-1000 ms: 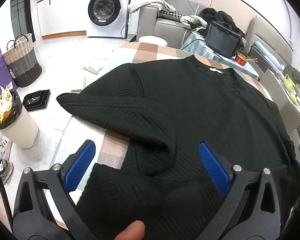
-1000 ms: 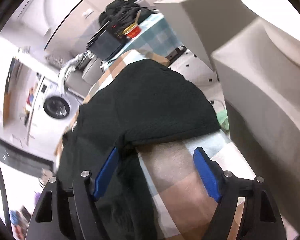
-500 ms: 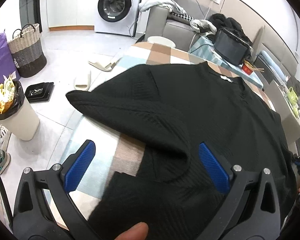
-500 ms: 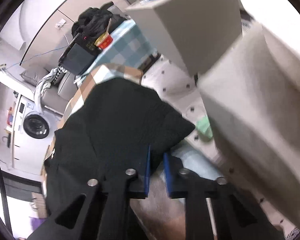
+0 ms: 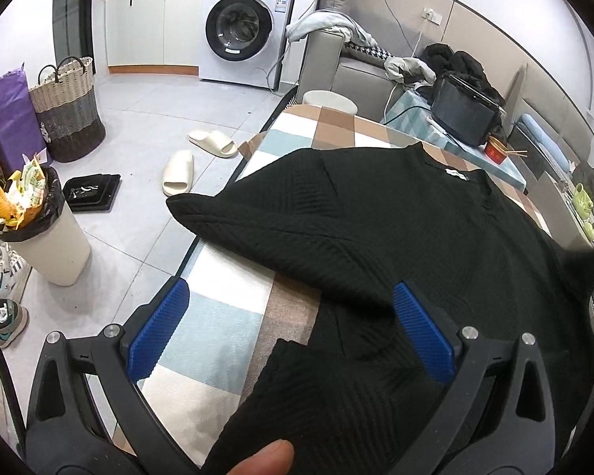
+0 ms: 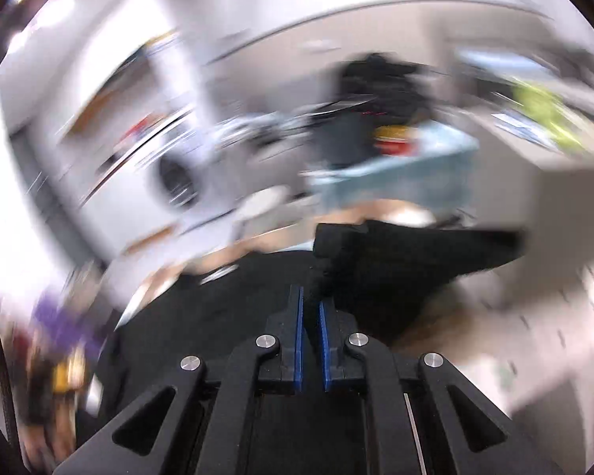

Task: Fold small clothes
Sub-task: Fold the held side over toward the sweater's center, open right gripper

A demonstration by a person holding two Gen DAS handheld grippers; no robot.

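A black knit sweater lies spread on the checked table, its collar at the far end and one sleeve folded across the near left. My left gripper hovers over the sweater's near hem, jaws wide apart, nothing pinched; a fingertip shows at the bottom edge. In the blurred right wrist view my right gripper is shut on a bunch of the black sweater, and the lifted sleeve hangs out to the right above the rest of the garment.
Left of the table on the floor are a full bin, two slippers, a woven basket and a black tray. A washing machine, a sofa and a black appliance stand beyond.
My right gripper closed on the sweater's right sleeve edge, then rose and rolled, lifting the cloth. My left gripper drifted back from the sweater, staying open.
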